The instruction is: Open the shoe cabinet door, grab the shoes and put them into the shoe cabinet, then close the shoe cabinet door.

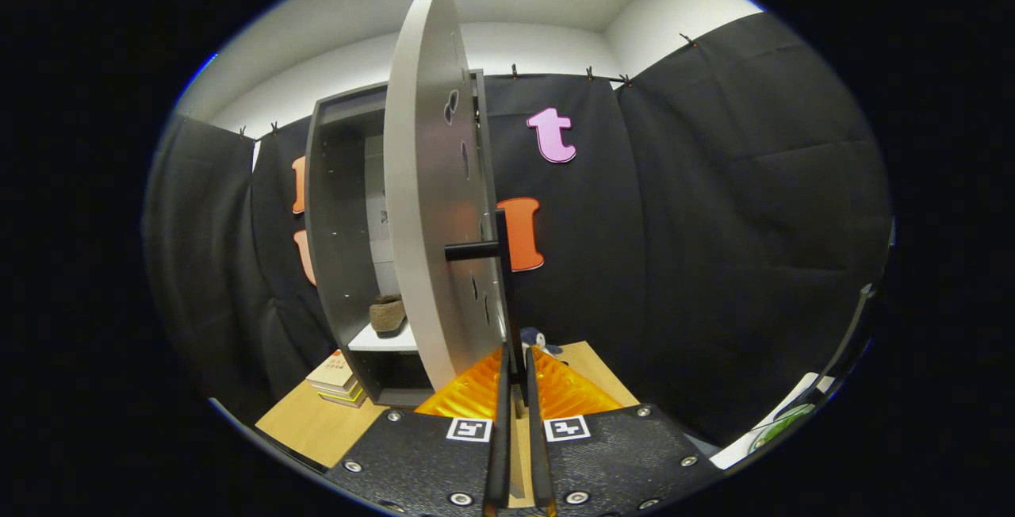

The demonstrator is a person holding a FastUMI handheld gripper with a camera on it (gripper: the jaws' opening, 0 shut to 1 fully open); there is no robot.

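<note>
My gripper fingers are pinched nearly shut on the door handle at centre frame, w/ the cabinet door edge-on, prob. to swing it closed since a shoe sits inside already.

Book stack on wooden table, beside cabinet base.

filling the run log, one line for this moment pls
door: open | hand-held gripper: shut on handle | shoe: on shelf
</note>
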